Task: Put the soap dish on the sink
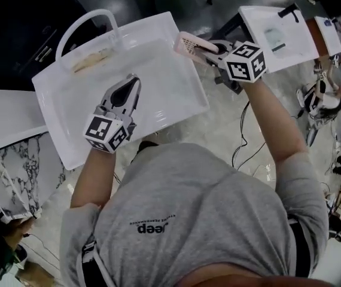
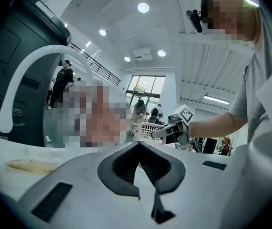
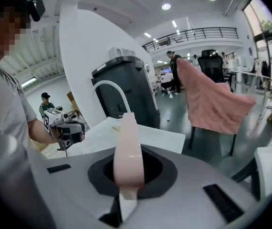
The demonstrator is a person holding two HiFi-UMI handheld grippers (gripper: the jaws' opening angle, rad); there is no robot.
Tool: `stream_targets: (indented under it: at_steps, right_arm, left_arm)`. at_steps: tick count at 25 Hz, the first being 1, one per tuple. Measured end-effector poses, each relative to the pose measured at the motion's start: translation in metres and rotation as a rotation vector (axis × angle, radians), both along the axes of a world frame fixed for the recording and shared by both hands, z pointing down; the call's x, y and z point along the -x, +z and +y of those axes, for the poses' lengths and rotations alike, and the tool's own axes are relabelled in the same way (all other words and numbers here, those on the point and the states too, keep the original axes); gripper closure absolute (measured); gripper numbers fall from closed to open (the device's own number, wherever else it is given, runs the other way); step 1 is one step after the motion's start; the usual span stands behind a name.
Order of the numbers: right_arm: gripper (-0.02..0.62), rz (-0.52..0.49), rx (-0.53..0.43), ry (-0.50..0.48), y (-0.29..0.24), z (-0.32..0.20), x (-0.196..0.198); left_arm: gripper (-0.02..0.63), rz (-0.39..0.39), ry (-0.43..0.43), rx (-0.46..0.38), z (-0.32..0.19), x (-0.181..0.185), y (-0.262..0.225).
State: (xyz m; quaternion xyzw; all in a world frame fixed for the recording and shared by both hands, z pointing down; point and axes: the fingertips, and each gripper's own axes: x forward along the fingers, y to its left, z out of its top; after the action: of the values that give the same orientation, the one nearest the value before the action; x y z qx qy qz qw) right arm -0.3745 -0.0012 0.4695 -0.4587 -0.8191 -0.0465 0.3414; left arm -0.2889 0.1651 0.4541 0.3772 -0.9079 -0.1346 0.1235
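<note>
The white sink (image 1: 158, 21) with its arched white faucet (image 1: 87, 21) fills the middle of the head view. A pink slotted soap dish (image 1: 191, 43) hangs at the sink's far right rim, and my right gripper (image 1: 209, 51) is shut on it. From the right gripper view the dish (image 3: 126, 137) stands on edge between the pads. My left gripper (image 1: 133, 81) hovers over the basin with its tips together and nothing between them. The left gripper view looks across the sink toward the dish (image 2: 148, 130) and the faucet (image 2: 31, 75).
A yellowish patch (image 1: 93, 61) lies on the sink ledge by the faucet. A white table with papers (image 1: 278, 34) stands at the right, a marble slab (image 1: 15, 178) at the left. A dark bin (image 3: 126, 94) and a pink-draped chair (image 3: 212, 99) stand beyond the sink.
</note>
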Motion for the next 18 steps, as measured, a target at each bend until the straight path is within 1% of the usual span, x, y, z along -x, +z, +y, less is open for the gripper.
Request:
stream_targets:
  at_steps: [4,9,14,18]
  right_arm:
    - [0.534,0.106,-0.016,-0.099,0.044,0.05,0.039]
    - [0.534,0.251,-0.036,-0.18,0.096,0.092,0.073]
    - [0.534,0.375,-0.055,-0.245,0.13,0.124,0.094]
    - [0.534,0.471,-0.099,-0.288,0.156,0.135,0.102]
  left_arm:
    - [0.603,0.036,-0.044,0.004,0.03,0.011,0.022]
    - [0.603,0.089,-0.087,0.01,0.059,0.02,0.051]
    - [0.603,0.135,-0.113,0.006,0.078,0.025,0.073]
    - [0.603,0.151,-0.119,-0.005,0.084,0.032,0.083]
